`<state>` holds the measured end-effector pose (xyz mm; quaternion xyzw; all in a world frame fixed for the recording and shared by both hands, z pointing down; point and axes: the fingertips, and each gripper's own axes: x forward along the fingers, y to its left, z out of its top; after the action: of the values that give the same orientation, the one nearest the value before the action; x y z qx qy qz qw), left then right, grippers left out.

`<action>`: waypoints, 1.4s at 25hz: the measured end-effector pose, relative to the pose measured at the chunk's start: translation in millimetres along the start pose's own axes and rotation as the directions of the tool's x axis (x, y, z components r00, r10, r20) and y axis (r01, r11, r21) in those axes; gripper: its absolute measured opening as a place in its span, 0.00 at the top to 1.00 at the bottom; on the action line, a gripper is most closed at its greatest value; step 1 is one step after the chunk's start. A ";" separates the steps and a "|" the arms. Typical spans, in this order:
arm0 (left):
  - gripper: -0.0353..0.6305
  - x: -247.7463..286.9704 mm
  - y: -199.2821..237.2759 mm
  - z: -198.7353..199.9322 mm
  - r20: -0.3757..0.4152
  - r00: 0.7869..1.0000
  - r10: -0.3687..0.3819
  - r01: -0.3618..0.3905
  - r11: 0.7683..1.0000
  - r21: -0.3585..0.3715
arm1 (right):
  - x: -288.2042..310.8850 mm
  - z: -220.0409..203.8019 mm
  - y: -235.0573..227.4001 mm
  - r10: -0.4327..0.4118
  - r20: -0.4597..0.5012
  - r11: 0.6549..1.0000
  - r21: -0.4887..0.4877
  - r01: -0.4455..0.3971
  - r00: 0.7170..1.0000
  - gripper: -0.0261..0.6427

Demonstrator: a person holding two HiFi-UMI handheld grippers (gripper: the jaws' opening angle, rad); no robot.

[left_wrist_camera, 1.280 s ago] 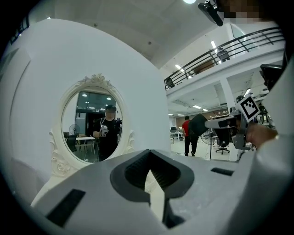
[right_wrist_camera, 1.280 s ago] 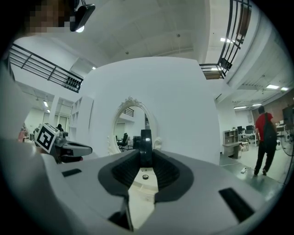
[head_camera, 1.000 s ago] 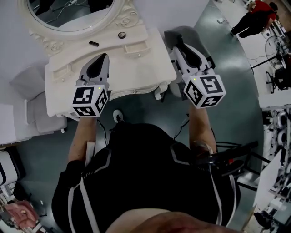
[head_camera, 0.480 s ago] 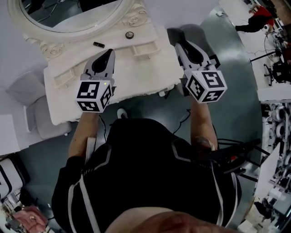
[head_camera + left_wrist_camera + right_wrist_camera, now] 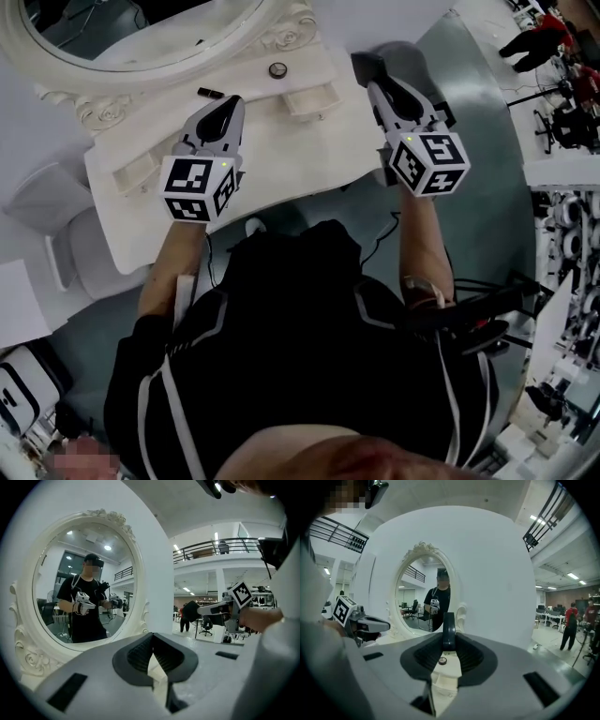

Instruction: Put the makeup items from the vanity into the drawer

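Observation:
The white vanity with its oval mirror lies ahead. On its top rest a small round compact and a short black stick. Two little drawer units stand on the top. My left gripper hovers over the vanity top near the black stick, shut with nothing in it. My right gripper is past the vanity's right edge, shut on a slim dark makeup item held upright.
A grey padded stool stands left of the vanity. Cables trail on the floor under the vanity's front edge. A black stand is by my right side. A person in red is far off at the right.
Both grippers have moved forward and a little up toward the mirror. The right gripper still holds the dark item. The vanity appears more tilted in the head view.

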<state>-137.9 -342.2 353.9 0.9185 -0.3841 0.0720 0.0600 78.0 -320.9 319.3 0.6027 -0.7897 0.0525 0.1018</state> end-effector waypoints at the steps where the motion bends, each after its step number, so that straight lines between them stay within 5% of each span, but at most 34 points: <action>1: 0.94 2.8 1.9 -4.4 -0.008 1.000 -0.002 0.002 1.000 -0.009 | 5.9 -4.5 -0.1 0.007 -0.017 1.000 -0.004 -0.007 1.000 0.82; 18: 0.94 66.9 10.4 -53.7 -0.118 0.986 0.120 -0.128 0.990 -0.062 | 103.7 -94.8 -46.1 0.202 -0.249 0.973 -0.060 -0.223 0.947 0.82; 28: 0.94 78.0 5.1 -90.9 -0.209 0.959 0.192 -0.210 0.975 -0.068 | 140.8 -177.1 -52.9 0.298 -0.414 0.936 -0.047 -0.348 0.860 0.82; 35: 0.94 75.9 2.0 -110.3 -0.240 0.945 0.223 -0.252 0.963 -0.098 | 156.9 -220.4 -41.3 0.338 -0.518 0.880 -0.124 -0.459 0.786 0.82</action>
<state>-96.2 -378.2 475.9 0.8455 -0.4866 0.1583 0.1528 99.5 -434.4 567.4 0.3713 -0.8493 0.1239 0.3542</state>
